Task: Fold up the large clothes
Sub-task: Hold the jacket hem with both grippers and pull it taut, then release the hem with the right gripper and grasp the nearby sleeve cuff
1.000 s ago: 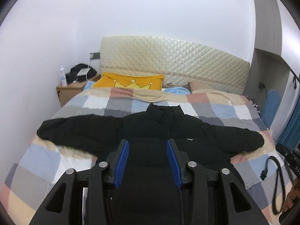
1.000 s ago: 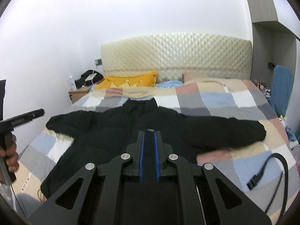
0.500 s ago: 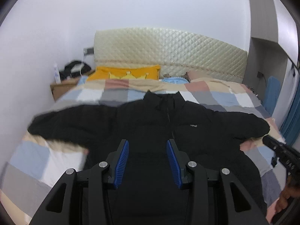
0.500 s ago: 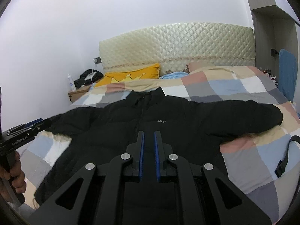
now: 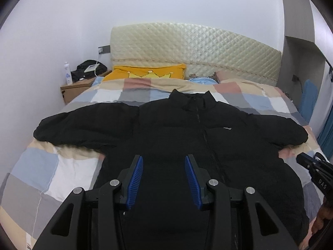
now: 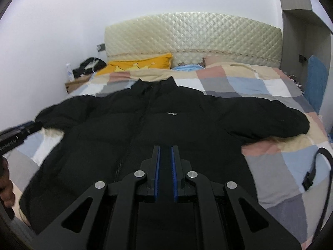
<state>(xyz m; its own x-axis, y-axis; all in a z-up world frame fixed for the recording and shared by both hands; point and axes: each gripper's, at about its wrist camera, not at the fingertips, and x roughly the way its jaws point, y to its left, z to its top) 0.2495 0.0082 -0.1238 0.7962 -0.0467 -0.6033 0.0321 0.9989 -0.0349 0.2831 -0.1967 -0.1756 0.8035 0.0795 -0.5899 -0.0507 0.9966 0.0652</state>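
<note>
A large black puffer jacket (image 5: 177, 133) lies flat, front up, on the checked bedspread (image 5: 41, 166), both sleeves spread out to the sides and the collar toward the headboard. It also shows in the right wrist view (image 6: 166, 125). My left gripper (image 5: 164, 164) is open and empty, hovering above the jacket's lower body. My right gripper (image 6: 165, 156) has its jaws nearly together with only a narrow gap and holds nothing, above the jacket's hem. Each gripper shows at the edge of the other's view.
A quilted cream headboard (image 5: 195, 50) and an orange pillow (image 5: 149, 74) lie at the far end. A wooden nightstand (image 5: 77, 88) with a bottle and black bag stands at the left. A black strap (image 6: 312, 177) lies on the bedspread at the right.
Both grippers moved closer over the jacket and lower, so it fills more of each view. Jaw openings stayed the same.
</note>
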